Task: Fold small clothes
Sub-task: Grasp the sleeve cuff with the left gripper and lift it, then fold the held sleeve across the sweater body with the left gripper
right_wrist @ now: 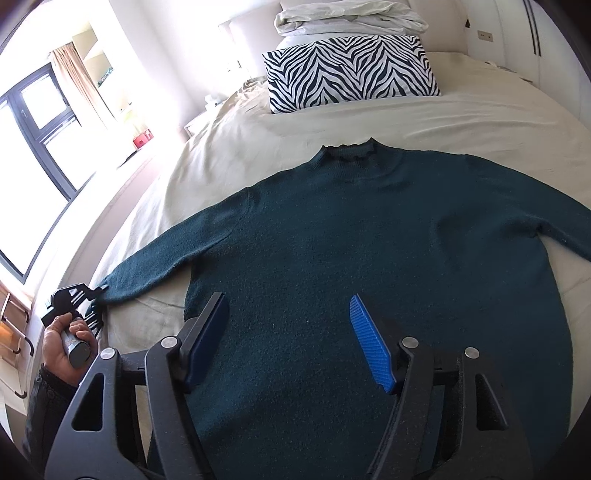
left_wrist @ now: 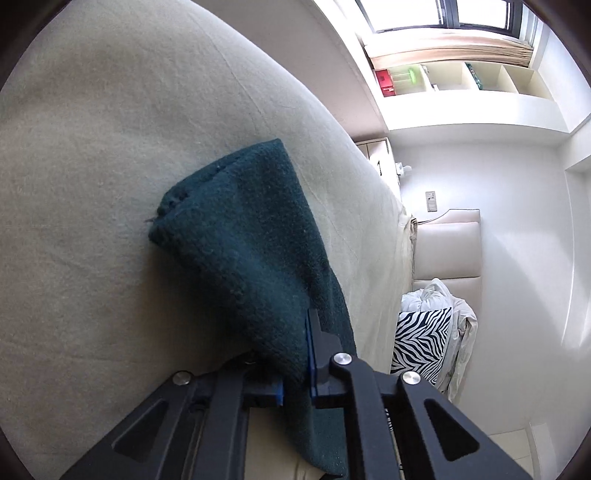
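Note:
A dark teal knit sweater lies flat and face up on the bed, collar toward the pillows, sleeves spread out. My right gripper is open and empty, hovering over the sweater's lower body. My left gripper is at the bed's left edge, shut on the cuff of the sweater's left sleeve. In the left wrist view the left gripper pinches that sleeve between its blue pads, and the sleeve's end hangs lifted above the sheet.
The bed has a cream sheet. A zebra-print pillow and a bundled white duvet lie at the head. A window and shelves stand to the left, past the bed's edge.

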A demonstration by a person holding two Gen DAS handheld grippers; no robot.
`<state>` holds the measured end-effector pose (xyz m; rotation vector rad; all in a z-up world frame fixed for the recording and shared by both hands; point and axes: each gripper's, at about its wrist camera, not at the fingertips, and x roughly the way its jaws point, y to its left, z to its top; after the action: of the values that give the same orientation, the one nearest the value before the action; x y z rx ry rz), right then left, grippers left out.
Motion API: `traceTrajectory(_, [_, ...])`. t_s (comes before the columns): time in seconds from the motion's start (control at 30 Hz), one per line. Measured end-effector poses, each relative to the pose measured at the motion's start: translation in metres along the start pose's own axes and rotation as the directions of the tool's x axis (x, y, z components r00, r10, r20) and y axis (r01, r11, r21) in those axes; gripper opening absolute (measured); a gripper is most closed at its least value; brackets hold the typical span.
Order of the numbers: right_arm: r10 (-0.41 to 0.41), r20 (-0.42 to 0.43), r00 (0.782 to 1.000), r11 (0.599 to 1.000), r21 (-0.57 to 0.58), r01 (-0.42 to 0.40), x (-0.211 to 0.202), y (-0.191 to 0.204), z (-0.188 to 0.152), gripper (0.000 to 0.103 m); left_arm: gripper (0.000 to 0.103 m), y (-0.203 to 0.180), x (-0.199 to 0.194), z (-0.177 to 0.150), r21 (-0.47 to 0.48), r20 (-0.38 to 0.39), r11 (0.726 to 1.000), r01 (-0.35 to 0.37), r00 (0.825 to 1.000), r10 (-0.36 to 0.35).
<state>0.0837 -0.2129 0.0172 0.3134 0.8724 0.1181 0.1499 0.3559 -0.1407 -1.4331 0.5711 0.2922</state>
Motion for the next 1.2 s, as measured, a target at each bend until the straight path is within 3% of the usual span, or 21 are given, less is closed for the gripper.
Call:
traceTrajectory(0.1, [-0.008,0.011,1.0,1.0,0.017,0.007,-0.005,-0.017,0.0,0.063,0.009,-0.048,-0.002,-0.013,0.221,0.046,0.975,-0.04,0.998,0.031])
traceTrajectory(0.17, [-0.012,0.01,1.0,0.999,0.045,0.011,-0.005,-0.034,0.001,0.062,0.009,-0.099,0.003,-0.045,0.434,0.032,0.9,-0.032,0.999,0.019])
traceTrajectory(0.2, [-0.007,0.005,1.0,0.998,0.064,0.007,-0.004,-0.042,0.002,0.059,0.009,-0.127,0.009,-0.071,0.541,0.007,0.841,-0.016,1.0,0.014])
traceTrajectory(0.23, [-0.003,0.002,1.0,0.996,0.085,0.003,-0.003,-0.051,0.003,0.059,0.009,-0.151,0.016,-0.101,0.642,-0.011,0.767,-0.005,1.0,0.016])
traceTrajectory(0.33, [0.005,0.015,1.0,0.989,0.148,-0.007,-0.004,-0.079,0.007,0.058,0.009,-0.202,0.038,-0.209,0.875,-0.061,0.482,0.037,0.998,0.033])
traceTrajectory(0.43, [0.017,0.009,1.0,0.978,0.206,-0.018,-0.002,-0.108,0.011,0.058,0.009,-0.212,0.068,-0.326,0.99,-0.064,0.134,0.05,0.993,0.104])
traceTrajectory(0.47, [0.034,-0.006,0.999,0.973,0.23,-0.032,0.003,-0.119,0.011,0.058,0.012,-0.204,0.078,-0.357,0.998,-0.057,0.038,0.052,0.989,0.134])
traceTrajectory(0.5, [0.058,-0.021,0.998,0.966,0.254,-0.051,0.008,-0.129,0.012,0.058,0.013,-0.194,0.087,-0.382,0.997,-0.046,-0.049,0.055,0.985,0.167])
traceTrajectory(0.53, [0.09,-0.036,0.995,0.957,0.281,-0.076,0.016,-0.14,0.013,0.058,0.013,-0.177,0.092,-0.403,0.992,-0.037,-0.11,0.06,0.98,0.197])
traceTrajectory(0.57, [0.122,-0.052,0.991,0.945,0.311,-0.1,0.024,-0.15,0.014,0.059,0.014,-0.165,0.099,-0.413,0.989,-0.026,-0.139,0.059,0.974,0.225])
traceTrajectory(0.6, [0.156,-0.07,0.985,0.932,0.341,-0.123,0.033,-0.158,0.015,0.059,0.018,-0.153,0.104,-0.417,0.987,-0.018,-0.151,0.058,0.967,0.252])
traceTrajectory(0.63, [0.19,-0.084,0.978,0.918,0.368,-0.146,0.043,-0.164,0.017,0.059,0.031,-0.142,0.104,-0.418,0.987,-0.012,-0.153,0.055,0.964,0.266])
traceTrajectory(0.67, [0.224,-0.094,0.97,0.906,0.387,-0.172,0.053,-0.168,0.018,0.059,0.045,-0.137,0.105,-0.416,0.988,-0.01,-0.146,0.051,0.962,0.271])
traceTrajectory(0.7, [0.269,-0.103,0.958,0.89,0.408,-0.206,0.064,-0.171,0.022,0.06,0.048,-0.132,0.104,-0.411,0.99,-0.008,-0.134,0.046,0.963,0.271])
traceTrajectory(0.8, [0.381,-0.134,0.915,0.839,0.466,-0.281,0.101,-0.165,0.031,0.06,0.053,-0.124,0.094,-0.398,0.995,-0.057,-0.06,0.075,0.962,0.267])
traceTrajectory(0.87, [0.397,-0.179,0.9,0.825,0.499,-0.265,0.127,-0.157,0.035,0.06,0.054,-0.124,0.092,-0.394,0.996,-0.083,-0.02,0.091,0.96,0.266])
traceTrajectory(0.93, [0.411,-0.231,0.882,0.821,0.514,-0.248,0.153,-0.147,0.039,0.06,0.054,-0.122,0.09,-0.39,0.994,-0.102,0.004,0.105,0.96,0.259])
traceTrajectory(1.0, [0.397,-0.243,0.885,0.823,0.52,-0.227,0.166,-0.136,0.047,0.06,0.054,-0.121,0.088,-0.388,0.993,-0.119,0.02,0.117,0.962,0.247])
traceTrajectory(1.07, [0.403,-0.25,0.88,0.834,0.497,-0.241,0.174,-0.124,0.059,0.053,0.055,-0.12,0.084,-0.384,0.99,-0.138,0.043,0.131,0.962,0.237])
traceTrajectory(1.13, [0.362,-0.28,0.889,0.865,0.456,-0.209,0.185,-0.114,0.067,0.021,0.055,-0.12,0.081,-0.379,0.987,-0.16,0.071,0.147,0.962,0.224])
traceTrajectory(1.2, [0.323,-0.298,0.898,0.897,0.399,-0.191,0.189,-0.103,0.076,0.009,0.058,-0.12,0.075,-0.371,0.98,-0.186,0.107,0.167,0.962,0.198])
